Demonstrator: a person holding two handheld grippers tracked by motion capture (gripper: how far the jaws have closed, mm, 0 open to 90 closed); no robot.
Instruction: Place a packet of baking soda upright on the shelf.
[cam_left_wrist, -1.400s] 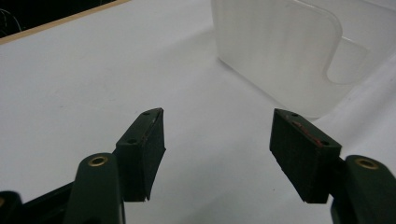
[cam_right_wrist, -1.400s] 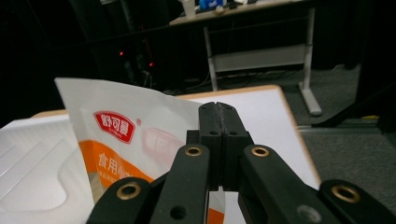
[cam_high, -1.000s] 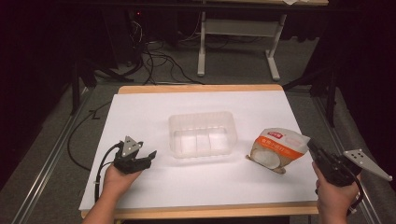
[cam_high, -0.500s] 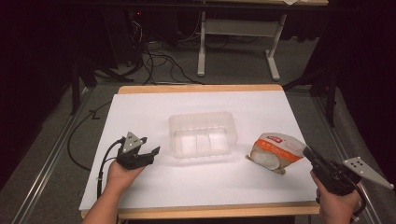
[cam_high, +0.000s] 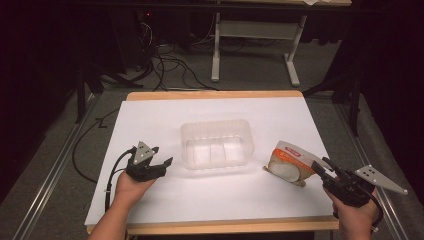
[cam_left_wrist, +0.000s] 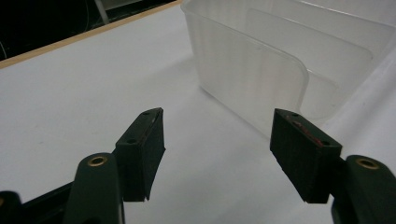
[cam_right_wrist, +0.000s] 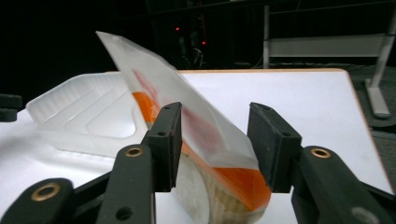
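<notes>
An orange and white plastic bag (cam_high: 290, 162) with a round white thing inside lies on the white table top (cam_high: 225, 200), right of a clear plastic container (cam_high: 216, 145). My right gripper (cam_high: 322, 167) is at the bag's right end. Its jaws have just been opening, and in the right gripper view the bag's upper flap (cam_right_wrist: 201, 135) stands between the parted pads of this gripper (cam_right_wrist: 215, 140) without being pressed. My left gripper (cam_high: 162, 156) rests on the table left of the container, open and empty (cam_left_wrist: 217, 149), with the container wall (cam_left_wrist: 280, 60) just ahead.
The container (cam_right_wrist: 84, 116) is empty and has shallow ribs on its floor. The table's wooden front edge (cam_high: 225, 226) runs close to both hands. Cables and a white table frame (cam_high: 250, 45) are on the dark floor beyond the table.
The right gripper's jaws went from shut on the bag to parted. The bag sagged lower onto the table. The left hand stayed where it was.
</notes>
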